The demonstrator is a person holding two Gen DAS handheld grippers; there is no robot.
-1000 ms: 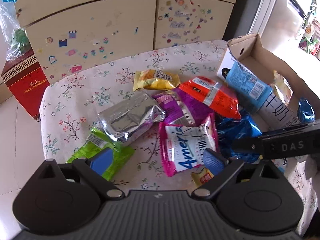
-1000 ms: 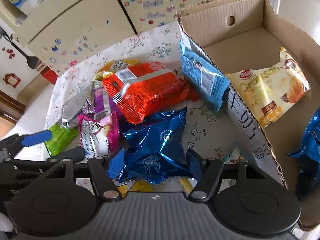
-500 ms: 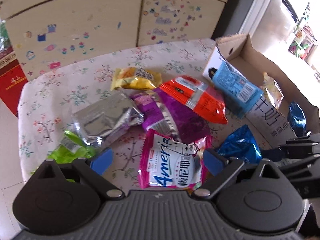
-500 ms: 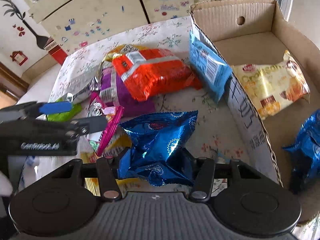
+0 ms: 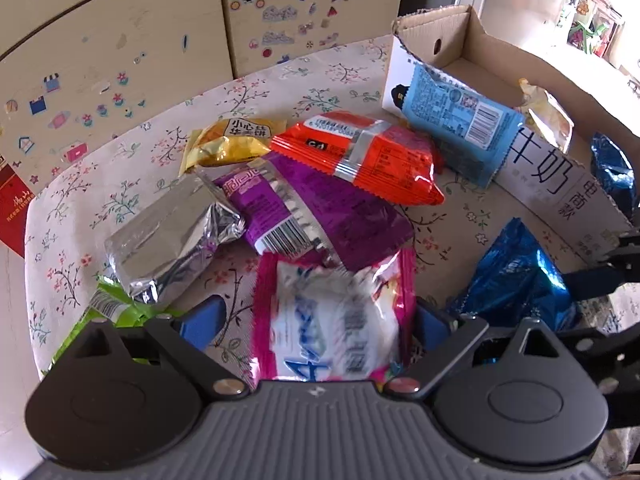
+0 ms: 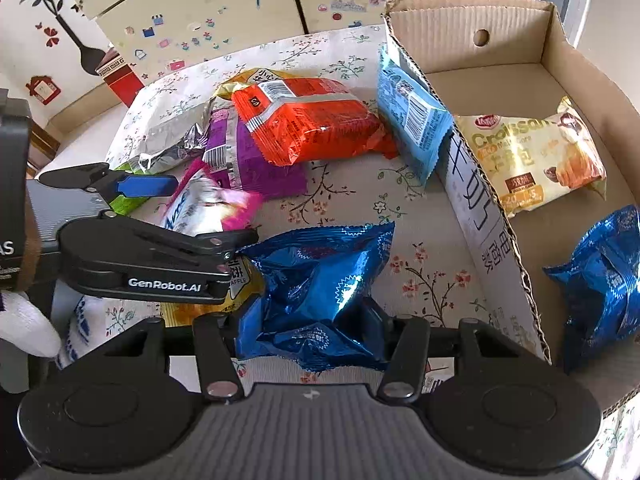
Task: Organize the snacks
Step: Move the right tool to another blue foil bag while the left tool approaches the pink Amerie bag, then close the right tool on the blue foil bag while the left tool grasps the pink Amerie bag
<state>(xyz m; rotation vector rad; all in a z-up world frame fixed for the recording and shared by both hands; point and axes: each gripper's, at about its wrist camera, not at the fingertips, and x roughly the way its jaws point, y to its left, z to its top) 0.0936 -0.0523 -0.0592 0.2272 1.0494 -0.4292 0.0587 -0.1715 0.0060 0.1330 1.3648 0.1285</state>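
in the left wrist view, the left gripper (image 5: pixel 316 320) stands open around a pink-edged white plastic snack bag (image 5: pixel 332 320) on the floral-cloth worktop (image 5: pixel 120 200); the bag lies between its 2 blue-padded fingers (image 5: pixel 204 318) and nearer the right one, contact unclear. it looks light, soft and slick, best pinched across its middle. in the right wrist view, the right gripper (image 6: pixel 310 332), having just closed, pinches the near end of a crinkly blue foil snack bag (image 6: pixel 316 292), beside the brown cardboard box (image 6: pixel 476 200).
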